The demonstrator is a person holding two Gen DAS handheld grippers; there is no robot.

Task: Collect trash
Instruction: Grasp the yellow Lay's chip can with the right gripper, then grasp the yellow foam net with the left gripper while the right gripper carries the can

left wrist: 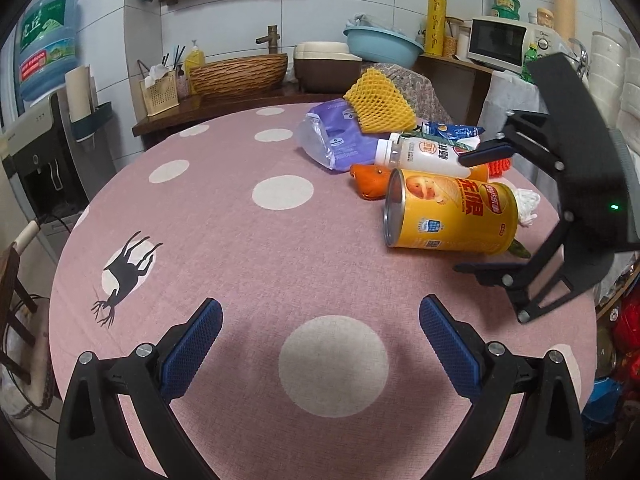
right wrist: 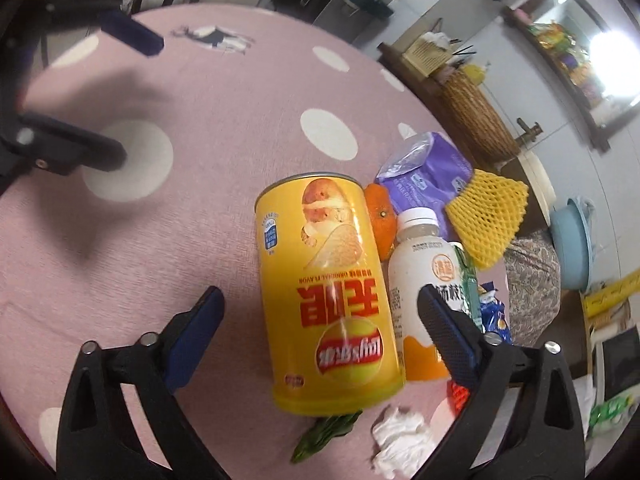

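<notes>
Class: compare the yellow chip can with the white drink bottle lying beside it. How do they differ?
The chip can is yellow, wide and straight-sided; the white bottle is slimmer with a narrowed neck. The can's end is open in the left wrist view; the bottle wears a cap. Both lie on their sides on the pink tablecloth.

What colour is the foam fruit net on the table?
Yellow; the foam fruit net shows best in the left wrist view.

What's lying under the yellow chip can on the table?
A green leaf pokes out from beneath the yellow chip can at its closed end. How far the leaf runs underneath is hidden by the can; the rest rests on the pink tablecloth.
</notes>
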